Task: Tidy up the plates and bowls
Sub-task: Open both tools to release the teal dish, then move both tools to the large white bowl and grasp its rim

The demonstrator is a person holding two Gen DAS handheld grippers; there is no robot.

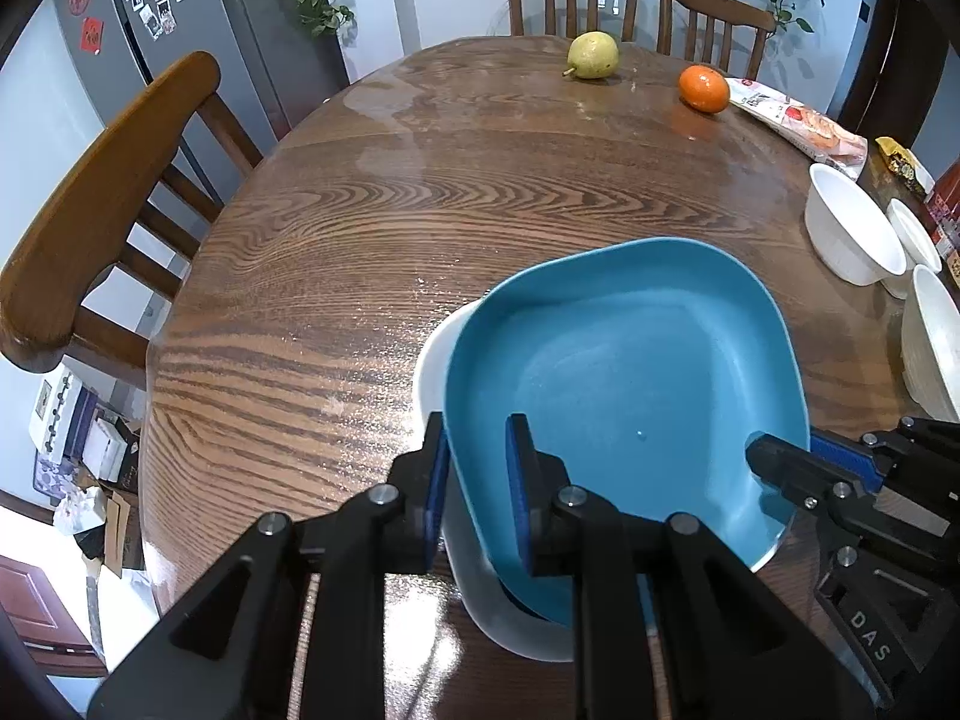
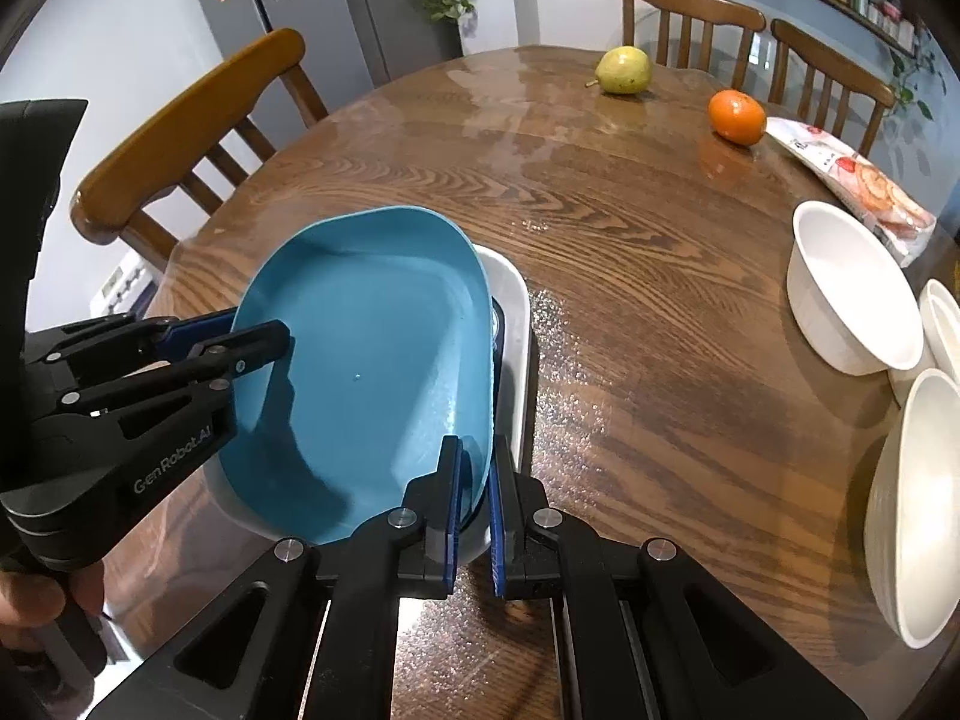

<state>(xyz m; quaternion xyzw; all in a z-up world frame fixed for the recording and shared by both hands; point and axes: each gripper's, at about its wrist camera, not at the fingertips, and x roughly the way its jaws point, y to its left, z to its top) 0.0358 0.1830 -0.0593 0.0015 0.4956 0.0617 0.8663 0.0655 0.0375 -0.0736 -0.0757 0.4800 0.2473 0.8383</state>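
Observation:
A blue square plate point(image 1: 630, 372) is tilted over a white square plate point(image 1: 432, 360) on the round wooden table point(image 1: 360, 228). My left gripper point(image 1: 477, 456) is shut on the blue plate's left rim. My right gripper point(image 2: 477, 468) is shut on the blue plate's point(image 2: 366, 360) right rim, above the white plate point(image 2: 513, 312). Each gripper shows in the other's view: the right one point(image 1: 792, 462), the left one point(image 2: 240, 336). Three white bowls stand at the right: a deep one point(image 2: 852, 288), a small one point(image 2: 942, 318), and a large one point(image 2: 912, 510).
A pear point(image 2: 624, 69), an orange point(image 2: 737, 109) and a snack packet point(image 2: 852, 180) lie at the far side of the table. Wooden chairs point(image 1: 102, 210) stand at the left and behind. A fridge point(image 1: 198, 30) stands at the back left.

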